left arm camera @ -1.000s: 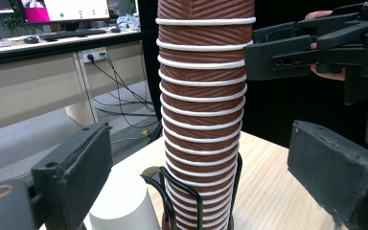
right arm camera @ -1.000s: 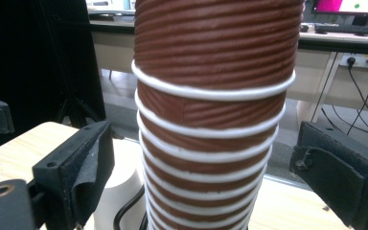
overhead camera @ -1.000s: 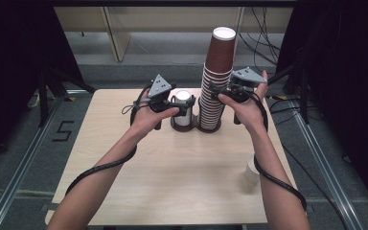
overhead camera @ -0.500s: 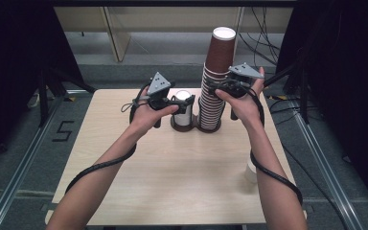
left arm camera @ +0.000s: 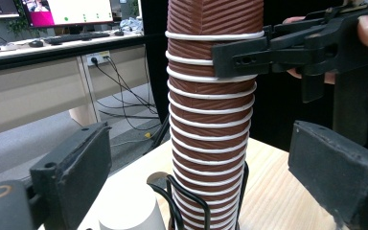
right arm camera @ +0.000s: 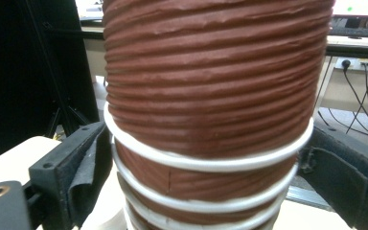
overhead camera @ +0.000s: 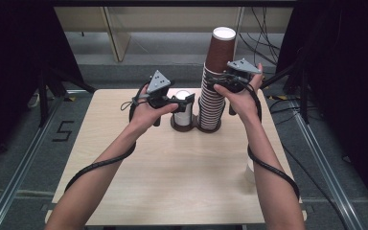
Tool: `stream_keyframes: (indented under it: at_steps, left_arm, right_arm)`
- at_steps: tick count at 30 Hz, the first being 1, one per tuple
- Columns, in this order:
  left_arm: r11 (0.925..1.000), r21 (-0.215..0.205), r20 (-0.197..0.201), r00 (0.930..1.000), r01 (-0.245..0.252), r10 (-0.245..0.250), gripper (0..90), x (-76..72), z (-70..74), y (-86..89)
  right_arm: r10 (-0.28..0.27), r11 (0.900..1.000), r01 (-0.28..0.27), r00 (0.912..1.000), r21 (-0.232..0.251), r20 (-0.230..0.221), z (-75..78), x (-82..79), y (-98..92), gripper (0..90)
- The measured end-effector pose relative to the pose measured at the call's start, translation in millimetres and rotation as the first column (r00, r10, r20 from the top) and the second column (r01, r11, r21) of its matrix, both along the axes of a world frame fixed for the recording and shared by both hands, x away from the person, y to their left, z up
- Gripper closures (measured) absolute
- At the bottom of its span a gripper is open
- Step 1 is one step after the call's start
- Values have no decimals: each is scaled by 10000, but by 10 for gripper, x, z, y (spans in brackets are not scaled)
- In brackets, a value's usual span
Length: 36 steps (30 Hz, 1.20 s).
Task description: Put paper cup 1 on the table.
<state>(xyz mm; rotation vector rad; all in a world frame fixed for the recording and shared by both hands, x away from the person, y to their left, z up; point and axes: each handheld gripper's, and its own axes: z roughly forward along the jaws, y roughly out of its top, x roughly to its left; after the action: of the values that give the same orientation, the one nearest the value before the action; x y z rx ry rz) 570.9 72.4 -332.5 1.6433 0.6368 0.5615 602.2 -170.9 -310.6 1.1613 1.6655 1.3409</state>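
A tall stack of brown ribbed paper cups with white rims (overhead camera: pixel 214 81) stands upside down near the far edge of the light wooden table (overhead camera: pixel 172 177). Its foot sits in a black wire holder (left arm camera: pixel 177 201), which the left gripper view shows up close. Just beside the stack stands a short white cup (overhead camera: pixel 182 108) in a second dark holder.

In the high view, the right gripper (overhead camera: pixel 220 82) reaches in from the right, high up on the stack. Its jaws sit around the cups just below the top cup. The right gripper view looks along those jaws. One black jaw is on each side of the stack, close against the white rims, and the brown ribs take up most of that view. The jaws look closed on the cups. The left gripper view shows the same grip from the side: a black jaw lies flat against the stack between two white rims, with a hand behind it.

The left gripper (overhead camera: pixel 188 101) is lower down, at the short white cup. In the high view its jaws stand on either side of that cup. In its own view the two black jaws stand wide apart, and the tall stack rises beyond them. The white cup peeks up at the bottom of that view, and the pads do not press on it.

The left gripper view also shows desks and screens far behind.
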Motion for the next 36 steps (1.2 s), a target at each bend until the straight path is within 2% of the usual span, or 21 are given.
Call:
stream_keyframes:
  at_steps: [3,6,7,8,10,14,16,20,24,36]
  left_arm:
    - [10000,-6,14,10000,-12,12,77,7,11,0]
    - [10000,-34,2,10000,3,-3,76,19,22,0]
    - [10000,-74,-21,10000,7,-7,76,22,25,0]
    - [9999,-108,-39,10000,19,-20,76,28,31,2]
    - [9998,-215,-86,10000,26,-27,76,43,43,6]
    - [9996,-265,-52,10000,39,-40,76,54,69,-1]
    - [9996,-261,-43,10000,47,-48,76,55,77,-5]
    - [9997,-253,-39,10000,53,-54,76,59,92,-16]
    - [9997,-219,-6,10000,78,-78,77,67,102,-20]
    - [9990,-442,-80,10000,4,-8,77,129,168,-29]
  right_arm:
    - [-39,9999,39,10000,126,8,-5,26,11,48]
    - [47,10000,-48,10000,57,84,-7,70,10,38]
    - [90,9996,-90,10000,254,9,-11,77,24,35]
    - [80,9999,-81,9999,91,65,-13,90,18,34]
    - [161,9996,-162,9999,235,42,-12,116,31,31]
    - [141,9997,-145,9997,201,198,-11,144,36,31]
    - [97,9999,-98,9997,33,240,-20,150,28,33]
    - [67,10000,-67,9993,13,373,-34,146,30,35]
    - [81,9999,-86,9985,89,534,-54,148,31,36]
    - [59,9999,-68,9982,150,597,-68,139,30,37]
